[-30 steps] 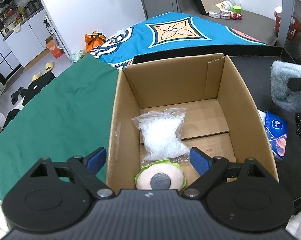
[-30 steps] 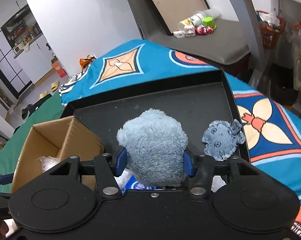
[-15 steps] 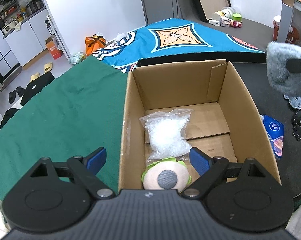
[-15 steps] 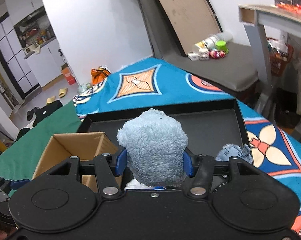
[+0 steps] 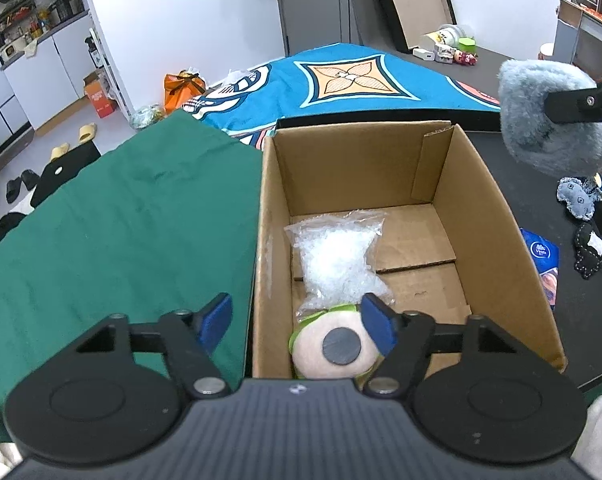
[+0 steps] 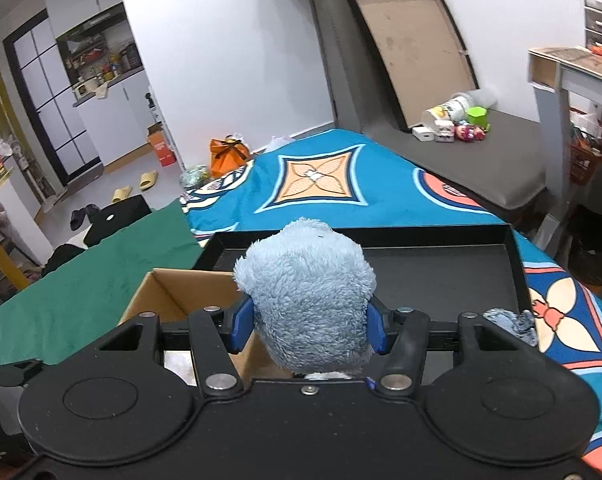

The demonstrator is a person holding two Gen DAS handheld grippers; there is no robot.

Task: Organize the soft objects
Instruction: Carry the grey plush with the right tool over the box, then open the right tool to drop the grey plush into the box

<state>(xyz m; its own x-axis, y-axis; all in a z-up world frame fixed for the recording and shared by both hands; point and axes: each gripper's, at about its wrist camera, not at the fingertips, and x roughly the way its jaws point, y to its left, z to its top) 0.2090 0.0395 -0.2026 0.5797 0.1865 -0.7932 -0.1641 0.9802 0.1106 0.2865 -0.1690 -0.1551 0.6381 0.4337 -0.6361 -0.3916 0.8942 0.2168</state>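
Two grippers, one plush in the air

Right gripper (image 6: 309,330) is clamping the fluffy blue plush (image 6: 307,300) between its fingers, holding it above the far right corner of the cardboard box (image 5: 481,184). Left gripper (image 5: 297,320) is hanging over the box's near left wall; its fingers have just been closing but are standing apart, gripping nothing. Inside the box are lying a clear plastic bag (image 5: 337,256) and a round pink-and-green plush (image 5: 333,350). Small grey plush (image 5: 577,198) is lying on the black tray (image 6: 441,268).

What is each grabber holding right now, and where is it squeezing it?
The right gripper squeezes the fluffy blue plush by its two sides. The left gripper holds nothing; its jaws have just been closing above the cardboard box.
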